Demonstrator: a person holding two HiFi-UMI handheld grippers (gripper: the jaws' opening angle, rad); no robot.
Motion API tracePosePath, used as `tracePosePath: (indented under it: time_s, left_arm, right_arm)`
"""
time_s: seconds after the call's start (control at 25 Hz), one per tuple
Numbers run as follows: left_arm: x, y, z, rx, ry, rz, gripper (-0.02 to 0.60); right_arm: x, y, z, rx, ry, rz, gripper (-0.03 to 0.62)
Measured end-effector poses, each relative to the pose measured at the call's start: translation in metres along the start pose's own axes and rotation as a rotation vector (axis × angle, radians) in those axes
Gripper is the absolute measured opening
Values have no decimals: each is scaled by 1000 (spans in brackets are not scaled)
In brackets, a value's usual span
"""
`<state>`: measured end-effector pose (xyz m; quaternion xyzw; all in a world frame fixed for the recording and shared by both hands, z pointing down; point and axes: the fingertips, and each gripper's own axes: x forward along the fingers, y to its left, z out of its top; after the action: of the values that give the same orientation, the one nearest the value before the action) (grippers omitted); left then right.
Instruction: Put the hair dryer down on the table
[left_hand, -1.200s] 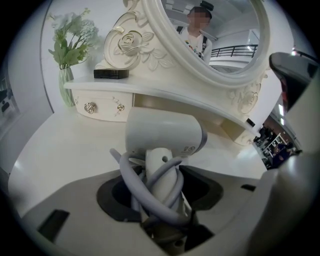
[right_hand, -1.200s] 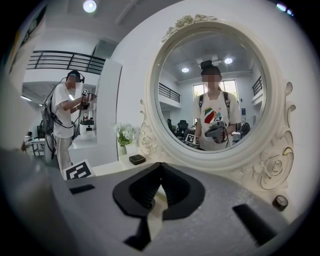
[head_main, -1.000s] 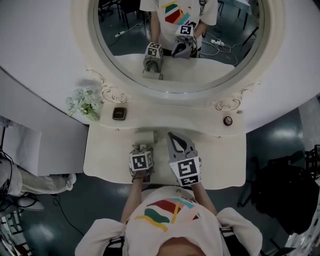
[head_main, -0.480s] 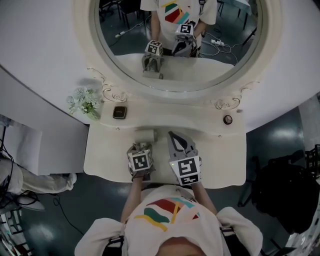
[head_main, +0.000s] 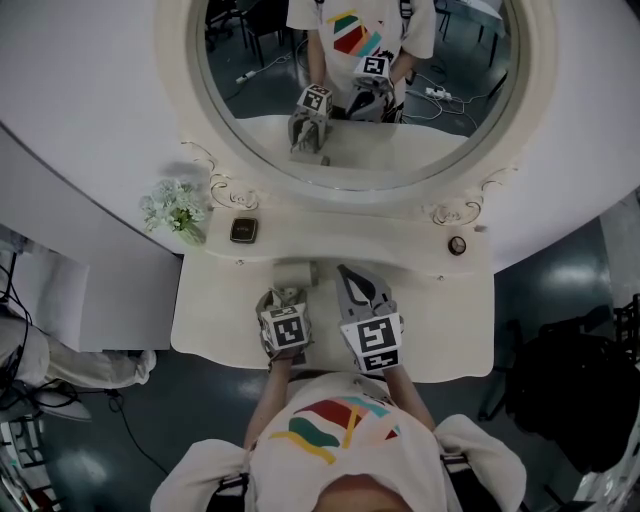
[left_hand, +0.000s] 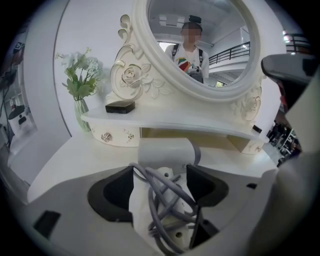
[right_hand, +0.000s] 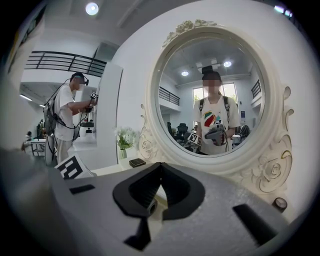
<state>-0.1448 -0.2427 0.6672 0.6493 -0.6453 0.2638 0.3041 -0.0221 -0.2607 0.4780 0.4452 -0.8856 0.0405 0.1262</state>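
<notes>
While the hair dryer (left_hand: 165, 156) lies on the desk (left_hand: 60, 165), its handle and grey cord (left_hand: 167, 200) sit between the left gripper (left_hand: 160, 181) jaws, which have just been opening wide; the right gripper (right_hand: 160, 167) jaws are closed together

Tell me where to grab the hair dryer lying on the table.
Probably the handle, coming from the table's front edge: it points that way, cord looped over it, while the wide barrel lies crosswise by the shelf.
</notes>
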Motion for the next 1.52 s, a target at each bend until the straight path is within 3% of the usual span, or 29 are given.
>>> tracePosePath:
  time_s: [0.2,0.6,0.76,1.04,1.24,1.4,1.52]
  left_arm:
    - [-17,2,36,161,-75,43,307]
    - [-76,-22,132,124,-339,-9,307]
    - [-101,-45,163,184,-495,-67,305]
    - [-131,-79,182,251,-664,-159,305]
    - [-165,-85,202,224,-813,-201,305]
    - [-181,-85,211,247,-895,-178,304]
    - [-188,-89,210,276,-895,-158,277]
  right_arm:
    - [-1,1,0,4,-3,4,0]
    - [-7,-5,7,15,-28,-18,0]
    - [-9,-12,8,4,-34,-50,0]
    - [-13,-16,16,0,-66,-82,0]
    - [-19,-18,23,-5,-102,-101,0]
    - [-23,-19,30,-10,-141,-109,0]
    - [-26,-19,34,-28,-163,-122,0]
